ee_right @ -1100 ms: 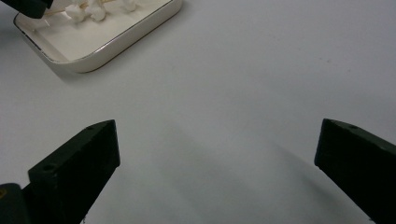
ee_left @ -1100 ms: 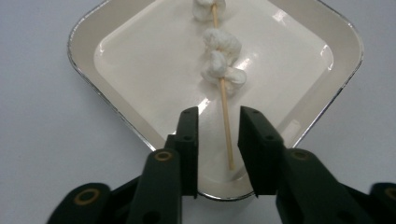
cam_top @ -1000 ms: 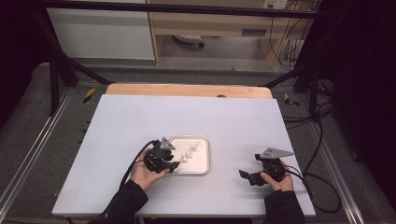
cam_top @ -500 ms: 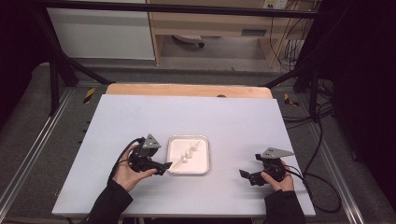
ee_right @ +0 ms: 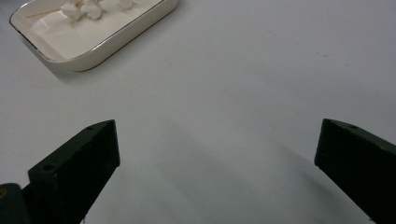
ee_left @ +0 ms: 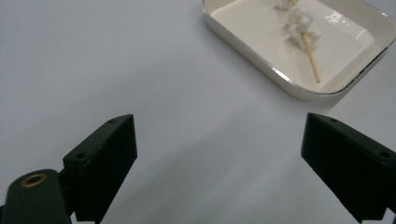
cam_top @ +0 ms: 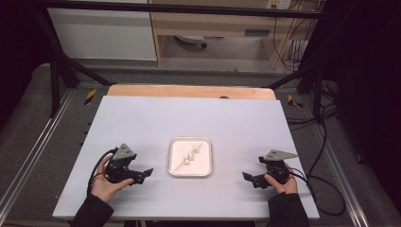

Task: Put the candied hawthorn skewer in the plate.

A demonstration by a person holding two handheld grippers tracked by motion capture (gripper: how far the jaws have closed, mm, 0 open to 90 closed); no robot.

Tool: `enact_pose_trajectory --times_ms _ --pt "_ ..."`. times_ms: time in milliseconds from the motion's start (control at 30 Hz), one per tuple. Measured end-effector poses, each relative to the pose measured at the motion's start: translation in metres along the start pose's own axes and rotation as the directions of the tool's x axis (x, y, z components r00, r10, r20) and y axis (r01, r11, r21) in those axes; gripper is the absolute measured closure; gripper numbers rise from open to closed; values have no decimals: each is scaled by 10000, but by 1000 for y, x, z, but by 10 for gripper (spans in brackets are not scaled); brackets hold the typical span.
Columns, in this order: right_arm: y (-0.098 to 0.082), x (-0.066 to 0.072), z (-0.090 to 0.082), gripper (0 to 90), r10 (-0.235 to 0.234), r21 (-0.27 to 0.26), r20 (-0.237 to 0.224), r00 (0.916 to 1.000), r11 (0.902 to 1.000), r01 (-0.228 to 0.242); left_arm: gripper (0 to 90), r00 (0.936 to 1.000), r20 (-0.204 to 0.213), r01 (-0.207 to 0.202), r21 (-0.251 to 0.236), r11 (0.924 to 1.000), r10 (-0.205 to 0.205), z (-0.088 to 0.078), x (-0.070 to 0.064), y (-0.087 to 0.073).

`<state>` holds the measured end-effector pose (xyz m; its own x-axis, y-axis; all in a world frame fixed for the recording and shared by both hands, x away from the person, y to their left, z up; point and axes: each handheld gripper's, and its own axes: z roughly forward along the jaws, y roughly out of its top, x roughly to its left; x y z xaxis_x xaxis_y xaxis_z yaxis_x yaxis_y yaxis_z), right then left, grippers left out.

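Observation:
A white rectangular tray (cam_top: pixel 204 164) sits on the table's near middle. In it lies a wooden skewer (cam_top: pixel 190 156) with small white lumps threaded on it. My left gripper (cam_top: pixel 144 173) rests on the table to the left of the tray, pointing toward it. Its jaws have just been opening and stand wide with nothing between them. The left gripper view shows the open left gripper (ee_left: pixel 217 140) over bare table, with the tray (ee_left: pixel 280 78) and skewer (ee_left: pixel 309 52) ahead. My right gripper (cam_top: pixel 248 178) is open to the right of the tray. The right gripper view shows that gripper (ee_right: pixel 217 135), the tray (ee_right: pixel 93 58) and the skewer (ee_right: pixel 88 8).
The pale table top (cam_top: pixel 189 118) ends in a wooden strip (cam_top: pixel 189 91) at the far edge. Cables (cam_top: pixel 326 189) trail off the right side. Metal rails (cam_top: pixel 28 161) run along both sides below the table.
My left gripper has moved left, from over the tray's left edge to the table beside it, and its jaws have opened. The right gripper has not moved.

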<state>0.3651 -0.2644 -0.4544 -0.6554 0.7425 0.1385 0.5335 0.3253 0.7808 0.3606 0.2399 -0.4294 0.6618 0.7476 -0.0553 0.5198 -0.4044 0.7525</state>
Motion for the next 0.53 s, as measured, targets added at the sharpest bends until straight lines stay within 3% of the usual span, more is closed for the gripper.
enact_pose_trajectory --times_ms 100,233,533 --pt "0 0 0 7 -23 -16 -47 10000 10000 23 102 9998 35 -182 -301 9994 183 1 7 -12" --pt "-1 1 0 7 42 85 -3 10000 10000 -42 92 9989 -345 311 -74 9995 -313 -3 10 -23" --pt "-3 1 1 7 -70 149 -39 10000 9999 71 87 9990 -330 308 -61 9995 -310 -6 14 -31"
